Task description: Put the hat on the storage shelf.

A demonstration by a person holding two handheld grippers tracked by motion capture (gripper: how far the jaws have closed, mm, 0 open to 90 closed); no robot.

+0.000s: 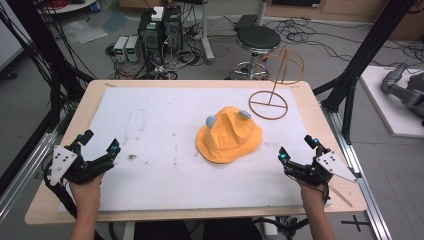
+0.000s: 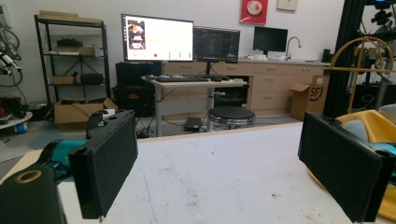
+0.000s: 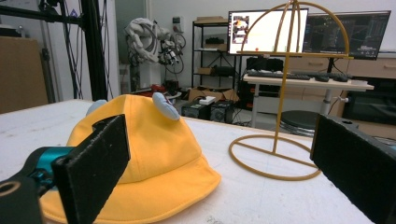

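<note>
A yellow bucket hat [image 1: 229, 135] with two small blue-grey ears lies brim-down right of the middle of the white mat [image 1: 165, 150]. Behind it at the back right stands a yellow wire hat stand [image 1: 274, 90] with a ring base and a domed top. My left gripper [image 1: 99, 142] rests open near the mat's front left corner, nothing between its jaws. My right gripper [image 1: 297, 148] stands open at the front right, a short way from the hat's brim. In the right gripper view the hat [image 3: 140, 154] lies just ahead on the left, the stand [image 3: 285, 93] to its right.
The mat covers a wooden table [image 1: 310, 92]. Beyond the far edge are a black stool [image 1: 257, 40], computer towers [image 1: 160, 30] and loose cables on the floor. Black frame posts [image 1: 360, 60] rise on both sides. A hat edge [image 2: 369, 128] shows at the right of the left gripper view.
</note>
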